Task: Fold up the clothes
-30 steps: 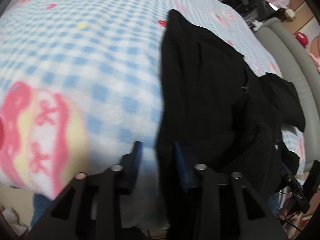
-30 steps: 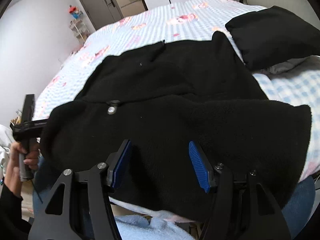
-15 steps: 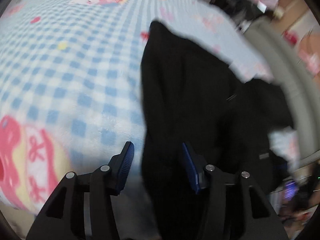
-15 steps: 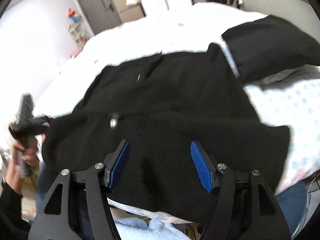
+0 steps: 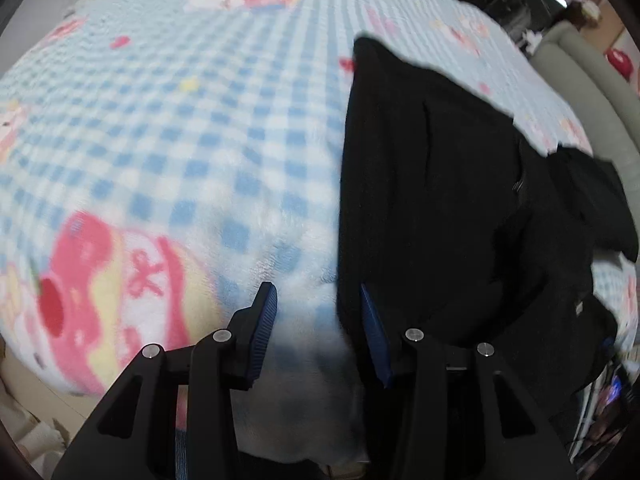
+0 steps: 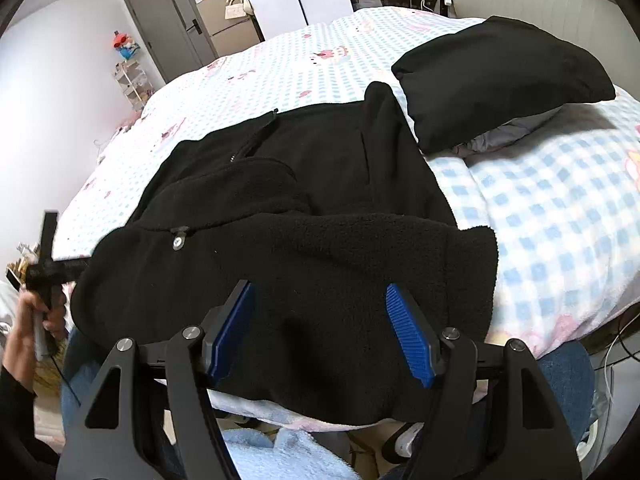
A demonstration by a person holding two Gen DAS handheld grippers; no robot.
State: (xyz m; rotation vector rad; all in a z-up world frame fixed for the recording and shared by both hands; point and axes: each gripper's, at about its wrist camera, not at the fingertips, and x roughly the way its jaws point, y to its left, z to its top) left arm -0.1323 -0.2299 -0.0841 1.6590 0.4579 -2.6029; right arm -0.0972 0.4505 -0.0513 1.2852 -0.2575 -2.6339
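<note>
Bed (image 6: 560, 208): covered by a blue-and-white checked blanket (image 5: 168, 152) printed with pink cartoon figures; it bore all the clothing listed below.

Black fleece jacket (image 6: 320, 208): spread across the near part of the bed, its lower part folded up over the body, the near hem hanging over the bed's edge. A zip pull (image 6: 232, 158) and a small metal snap (image 6: 176, 242) showed on its front. In the left wrist view the jacket (image 5: 440, 200) occupied the right half of the frame, one straight edge running away across the blanket.

Black folded garment (image 6: 504, 80): lay beyond the jacket toward the far right, resting on a grey cloth (image 6: 516, 132); apart from the jacket by a narrow strip of blanket.

Containers: a fridge or cabinet (image 6: 228, 32) stood beside the grey door (image 6: 168, 28), shut, contents not visible; a small white shelf rack (image 6: 132, 84) held items too small to identify.

Right gripper (image 6: 320, 332): fingers spread wide, holding nothing, poised above the jacket's near hem.

Left gripper (image 5: 316, 328): fingers parted, gripping nothing, its right pad (image 5: 370, 328) at the jacket's straight edge, its left pad over bare blanket. In the right wrist view the person's hand (image 6: 44, 312) held it at the jacket's left corner.
</note>
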